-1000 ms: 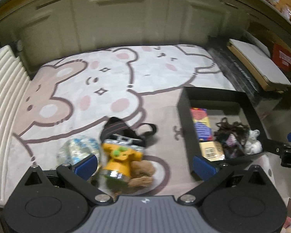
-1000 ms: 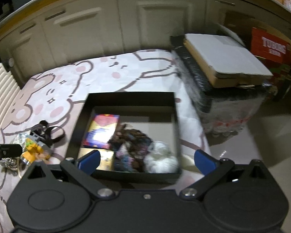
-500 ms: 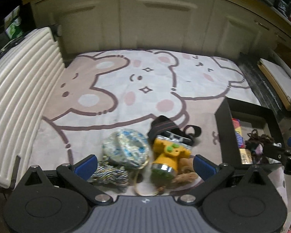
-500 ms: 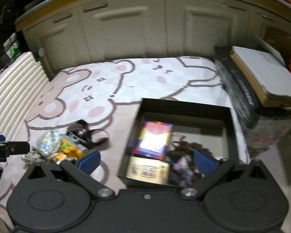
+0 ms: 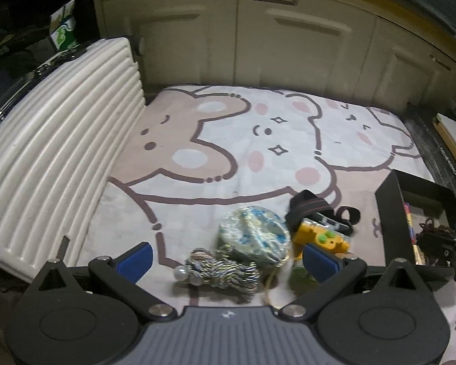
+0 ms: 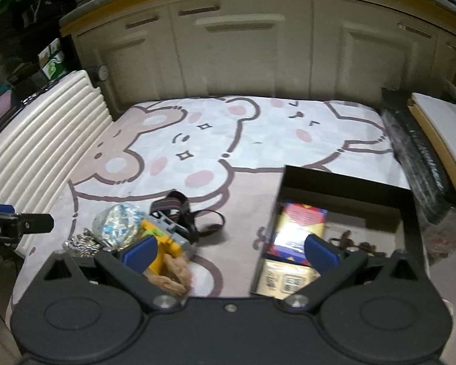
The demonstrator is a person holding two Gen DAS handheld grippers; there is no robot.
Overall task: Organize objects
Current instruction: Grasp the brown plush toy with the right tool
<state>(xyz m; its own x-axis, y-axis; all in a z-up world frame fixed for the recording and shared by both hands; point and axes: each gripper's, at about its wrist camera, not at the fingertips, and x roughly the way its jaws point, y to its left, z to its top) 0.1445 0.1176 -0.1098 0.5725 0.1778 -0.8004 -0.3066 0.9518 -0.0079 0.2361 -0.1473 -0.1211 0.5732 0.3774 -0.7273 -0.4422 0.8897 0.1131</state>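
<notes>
A small pile lies on the bear-print rug (image 5: 258,140): a braided rope bundle with a pearl (image 5: 222,270), a round blue-and-white pouch (image 5: 253,235), a yellow headlamp with a dark strap (image 5: 322,234), and a brown plush piece (image 6: 173,270). My left gripper (image 5: 228,257) is open just above the rope bundle and pouch. My right gripper (image 6: 229,251) is open, hovering between the pile and the black box (image 6: 343,182). The box holds a colourful book (image 6: 298,228), a tan carton (image 6: 284,279) and dark tangled yarn (image 6: 352,243).
A white ribbed suitcase (image 5: 54,152) lies along the rug's left edge. Cream cabinet doors (image 5: 258,36) close off the back. A black wrapped slab with a flat cardboard package (image 6: 434,133) sits to the right of the box.
Both views have swung left. The pile now sits between my left fingers, with the rope bundle in full view; the box has slid to the right edge. Both grippers stayed open.
</notes>
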